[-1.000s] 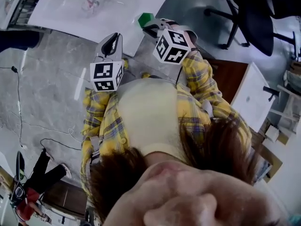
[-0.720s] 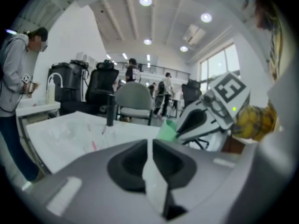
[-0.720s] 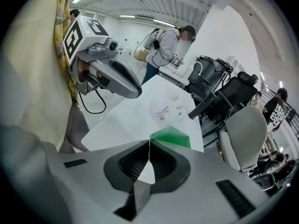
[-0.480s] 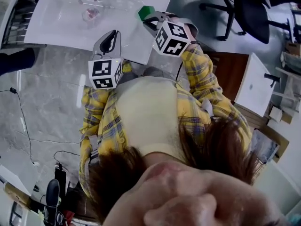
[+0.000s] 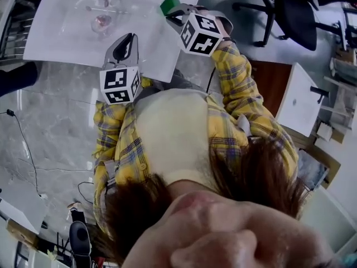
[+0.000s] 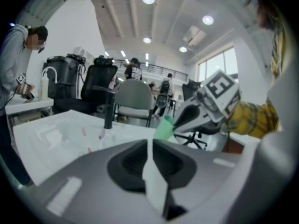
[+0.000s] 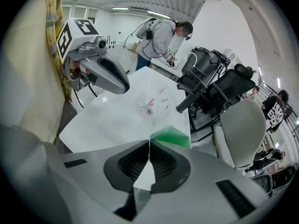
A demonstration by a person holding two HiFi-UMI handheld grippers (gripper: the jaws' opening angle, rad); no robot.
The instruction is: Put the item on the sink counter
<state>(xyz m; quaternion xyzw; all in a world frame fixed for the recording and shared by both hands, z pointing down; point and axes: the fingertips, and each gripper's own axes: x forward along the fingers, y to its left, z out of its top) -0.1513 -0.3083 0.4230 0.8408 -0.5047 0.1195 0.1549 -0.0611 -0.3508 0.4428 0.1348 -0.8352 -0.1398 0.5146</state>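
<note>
White sink surface [image 5: 56, 38] starts just ahead of me, its basin [image 5: 100, 13] sunk in the middle and a black faucet [image 6: 109, 108] at the far rim. My left gripper [image 5: 126, 40] hangs over the near edge, jaws pressed together on nothing. My right gripper [image 5: 175, 12] is clamped on the green item [image 5: 169, 5] at the surface's right edge; I cannot tell if it touches. Beyond stand black office chairs [image 5: 301, 10] and a person in grey [image 7: 159, 34].

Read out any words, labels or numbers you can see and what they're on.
None can be read.
Left marker cube and right marker cube: black-and-white square patterns only, no letters.
Print on a bystander's black shirt: too small to read.
Green item: no label shows.
</note>
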